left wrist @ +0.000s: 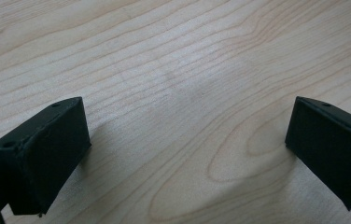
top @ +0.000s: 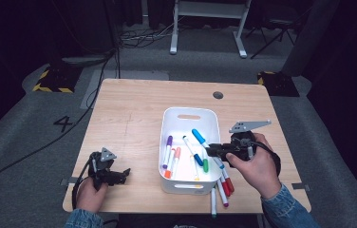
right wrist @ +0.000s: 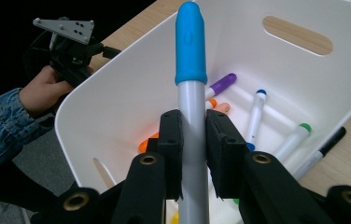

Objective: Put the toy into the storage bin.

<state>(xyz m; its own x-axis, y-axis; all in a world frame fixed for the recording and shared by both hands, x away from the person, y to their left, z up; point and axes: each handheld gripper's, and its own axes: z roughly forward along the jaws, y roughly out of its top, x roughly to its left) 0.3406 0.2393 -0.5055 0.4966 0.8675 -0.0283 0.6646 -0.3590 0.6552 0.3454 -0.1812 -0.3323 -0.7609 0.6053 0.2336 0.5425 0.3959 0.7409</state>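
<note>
While right jaws clamp the blue-capped marker (right wrist: 192, 135), left jaws gape over table (left wrist: 178, 84).

A wooden table (top: 134, 114) bears a white bin (top: 186, 142) and loose markers (top: 221, 190).

blue-capped grey marker (right wrist: 193, 116), over white bin (right wrist: 117, 88)

The table (top: 134, 114) was evenly lit from above while the room around it lay dark. Soft shadows fell beneath the left gripper's jaws. The high view looked soft and slightly grainy.
</note>
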